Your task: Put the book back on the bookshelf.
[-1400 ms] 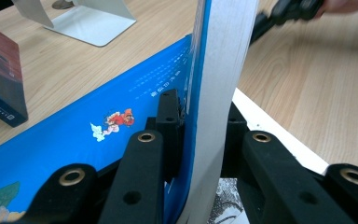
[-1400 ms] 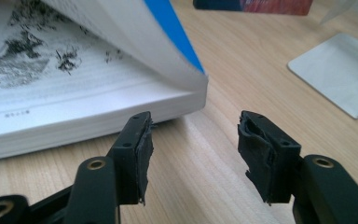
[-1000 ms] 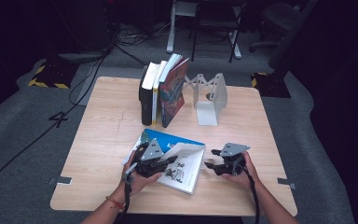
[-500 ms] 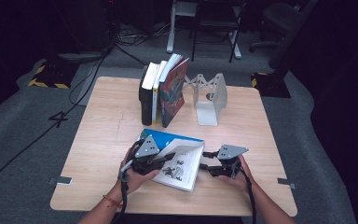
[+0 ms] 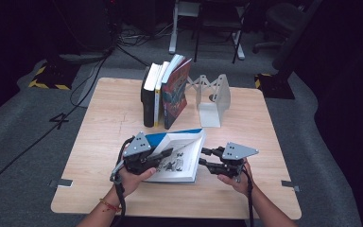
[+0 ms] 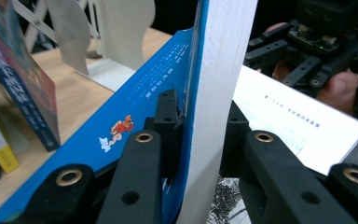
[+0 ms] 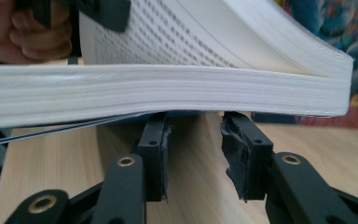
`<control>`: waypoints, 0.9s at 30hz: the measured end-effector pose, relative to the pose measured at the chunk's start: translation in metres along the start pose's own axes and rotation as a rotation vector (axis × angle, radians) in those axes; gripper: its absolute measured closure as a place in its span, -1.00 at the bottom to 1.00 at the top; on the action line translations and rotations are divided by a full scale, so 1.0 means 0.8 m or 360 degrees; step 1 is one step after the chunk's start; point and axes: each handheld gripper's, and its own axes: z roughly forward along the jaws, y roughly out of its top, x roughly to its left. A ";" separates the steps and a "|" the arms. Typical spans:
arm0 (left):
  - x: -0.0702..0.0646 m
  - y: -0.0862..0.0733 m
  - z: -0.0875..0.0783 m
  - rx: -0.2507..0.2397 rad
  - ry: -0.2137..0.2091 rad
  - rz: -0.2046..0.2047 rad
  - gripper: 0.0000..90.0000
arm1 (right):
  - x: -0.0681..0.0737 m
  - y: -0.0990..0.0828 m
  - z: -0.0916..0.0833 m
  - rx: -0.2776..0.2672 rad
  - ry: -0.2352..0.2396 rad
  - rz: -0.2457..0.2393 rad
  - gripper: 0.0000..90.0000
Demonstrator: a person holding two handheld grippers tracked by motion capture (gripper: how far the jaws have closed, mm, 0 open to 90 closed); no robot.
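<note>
My left gripper (image 5: 158,156) has its jaws clamped on the open book (image 5: 182,156): in the left gripper view the blue cover (image 6: 135,112) and a thick block of pages (image 6: 216,88) stand on edge between the two pads, which press on both sides. The book sits near the front middle of the tabletop (image 5: 104,123), its blue cover raised on the left side and its printed pages spread toward 3 o'clock.

My right gripper (image 5: 207,158) is at the book's 3 o'clock edge. Its jaws have just been closing, yet in the right gripper view they stand apart beneath the page block (image 7: 168,93), with a gap and bare wood between the pads (image 7: 156,140); they grip nothing. I can't tell whether they touch the underside of the book.

At 12 o'clock from the book, a row of upright books (image 5: 163,94) leans near the far edge. Just at 3 o'clock of that row stands a white metal bookend (image 5: 215,97).
</note>
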 end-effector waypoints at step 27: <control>-0.015 0.026 0.041 -0.0231 -0.0274 0.0057 0.70 | -0.003 0.075 -0.050 -0.0157 -0.0303 -0.0369 0.61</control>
